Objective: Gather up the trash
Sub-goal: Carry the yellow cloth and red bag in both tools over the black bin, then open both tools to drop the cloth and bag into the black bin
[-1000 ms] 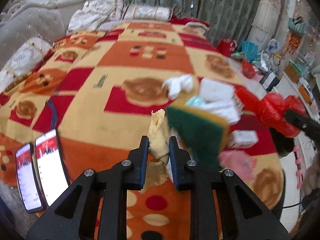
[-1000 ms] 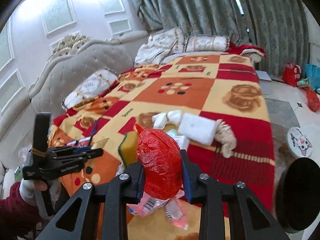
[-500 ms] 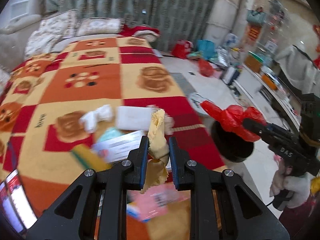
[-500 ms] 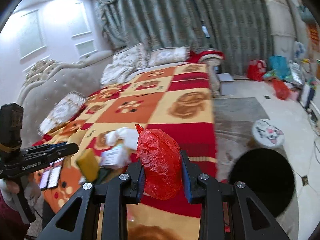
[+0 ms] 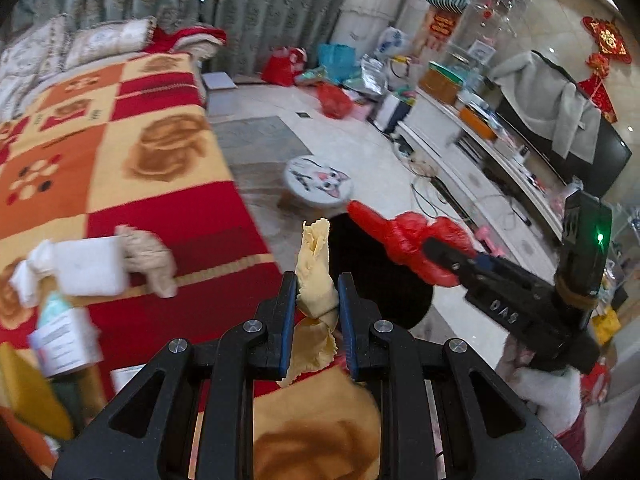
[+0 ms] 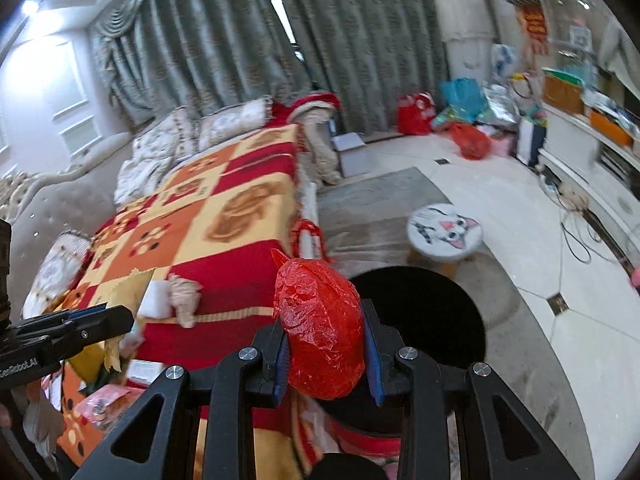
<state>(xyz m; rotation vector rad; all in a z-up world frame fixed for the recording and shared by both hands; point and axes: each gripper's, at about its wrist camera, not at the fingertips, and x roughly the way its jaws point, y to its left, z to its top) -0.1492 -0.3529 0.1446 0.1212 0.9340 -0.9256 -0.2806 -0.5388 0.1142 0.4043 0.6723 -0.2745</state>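
My left gripper [image 5: 317, 296] is shut on a crumpled yellow cloth [image 5: 315, 276] and holds it at the bed's edge, just left of a round black bin [image 5: 376, 272] on the floor. My right gripper [image 6: 324, 336] is shut on a crumpled red plastic bag [image 6: 320, 328], held over the near rim of the same bin [image 6: 432, 312]. The right gripper with the red bag also shows in the left wrist view [image 5: 416, 244], above the bin. The left gripper appears at the left of the right wrist view [image 6: 116, 316].
White sponges, a beige rag [image 5: 150, 256], a small white box [image 5: 62, 340] and a yellow-green sponge [image 5: 28, 396] lie on the orange and red blanket [image 5: 120, 152]. A cat-face stool [image 6: 444, 232] stands beyond the bin. Bags and a TV cabinet [image 5: 480, 168] line the far floor.
Both grippers have swung right, from over the bed's trash pile to the bed's edge by the black bin. Each keeps its hold.
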